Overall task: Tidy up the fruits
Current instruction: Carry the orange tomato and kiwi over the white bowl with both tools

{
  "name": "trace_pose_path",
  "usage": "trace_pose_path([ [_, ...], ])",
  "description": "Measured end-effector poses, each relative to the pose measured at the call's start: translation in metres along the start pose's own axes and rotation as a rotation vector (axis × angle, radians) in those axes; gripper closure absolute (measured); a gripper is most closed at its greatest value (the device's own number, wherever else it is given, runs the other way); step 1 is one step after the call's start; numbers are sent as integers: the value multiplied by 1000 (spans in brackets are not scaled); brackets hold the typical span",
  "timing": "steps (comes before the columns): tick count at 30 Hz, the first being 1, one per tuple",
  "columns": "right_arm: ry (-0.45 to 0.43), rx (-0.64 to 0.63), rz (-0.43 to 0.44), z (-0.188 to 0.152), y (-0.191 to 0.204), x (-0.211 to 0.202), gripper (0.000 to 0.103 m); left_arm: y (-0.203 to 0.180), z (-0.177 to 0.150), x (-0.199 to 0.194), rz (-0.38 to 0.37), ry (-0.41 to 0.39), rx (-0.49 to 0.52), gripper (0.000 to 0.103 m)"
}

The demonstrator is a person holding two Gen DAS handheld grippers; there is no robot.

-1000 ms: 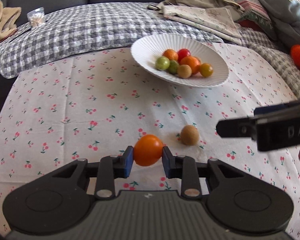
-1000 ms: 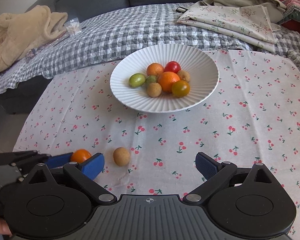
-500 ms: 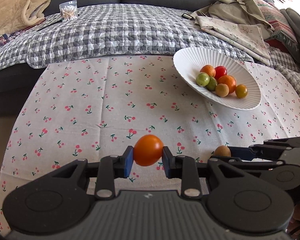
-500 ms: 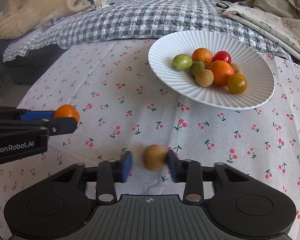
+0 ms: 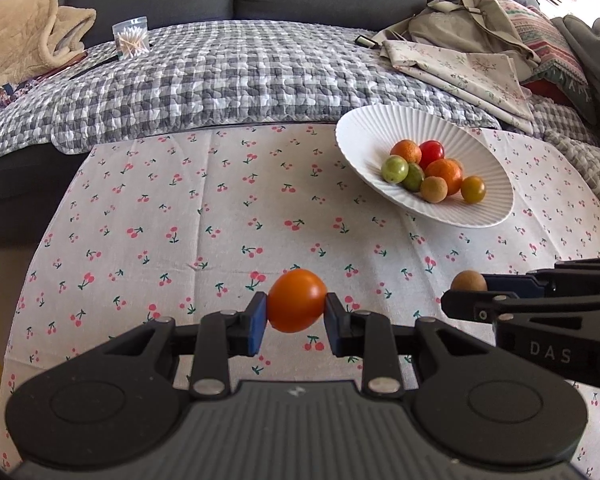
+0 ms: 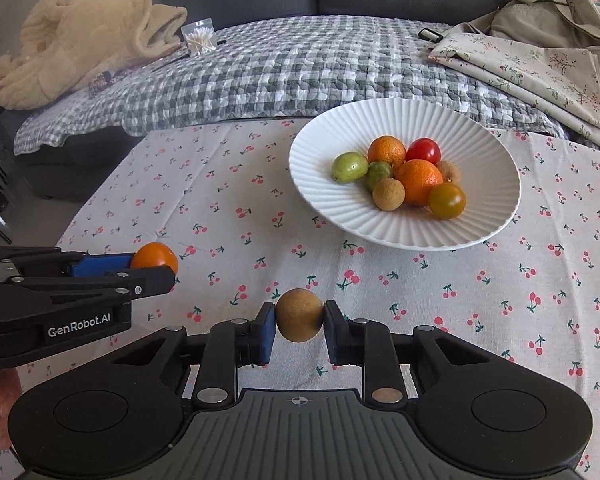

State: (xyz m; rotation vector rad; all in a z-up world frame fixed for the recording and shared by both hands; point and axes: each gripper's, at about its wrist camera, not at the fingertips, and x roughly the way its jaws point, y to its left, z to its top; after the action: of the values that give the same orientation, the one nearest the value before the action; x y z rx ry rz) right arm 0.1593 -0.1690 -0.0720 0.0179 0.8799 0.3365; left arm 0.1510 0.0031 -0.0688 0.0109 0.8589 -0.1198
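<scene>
Cherry-print cloth [image 5: 204,208] below — left gripper [image 5: 296,315] clamps orange tomato [image 5: 297,306] (mid-fingers); right gripper [image 6: 299,320] clamps brown fruit [image 6: 299,314].

I see bare cherry-print bench [image 6: 228,184] open between me and the white plate [image 6: 324,200]; the piled fruit [image 6: 418,181] crowds its centre-right, leaving the left rim free.

Orange tomato [image 5: 297,301], brown fruit [image 6: 299,315], both gripped

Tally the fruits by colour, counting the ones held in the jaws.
Orange: 3, two on the white plate, one orange tomato held
Green: 2
Red: 1
Yellow-amber: 1
Brown: 3, two on the plate, one brown fruit held
Total: 10
</scene>
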Motion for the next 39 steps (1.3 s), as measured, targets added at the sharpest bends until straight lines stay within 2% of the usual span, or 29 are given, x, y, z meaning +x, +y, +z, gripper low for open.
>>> trace_pose_path([
  [8,-16,20,40,0,3,-21,79,-8,1,-7,-7,-18,19,74],
  [20,-76,51,40,4,-8,-51,79,-25,8,-13,-15,-58,52,74],
  [26,-123,108,14,14,-34,-66,79,-40,18,-11,-21,-91,74,74],
  [31,-163,172,-41,23,-69,-73,79,-52,31,-8,-38,-135,93,74],
  [39,-191,256,-101,35,-115,-54,79,-76,55,20,-100,-142,130,74],
])
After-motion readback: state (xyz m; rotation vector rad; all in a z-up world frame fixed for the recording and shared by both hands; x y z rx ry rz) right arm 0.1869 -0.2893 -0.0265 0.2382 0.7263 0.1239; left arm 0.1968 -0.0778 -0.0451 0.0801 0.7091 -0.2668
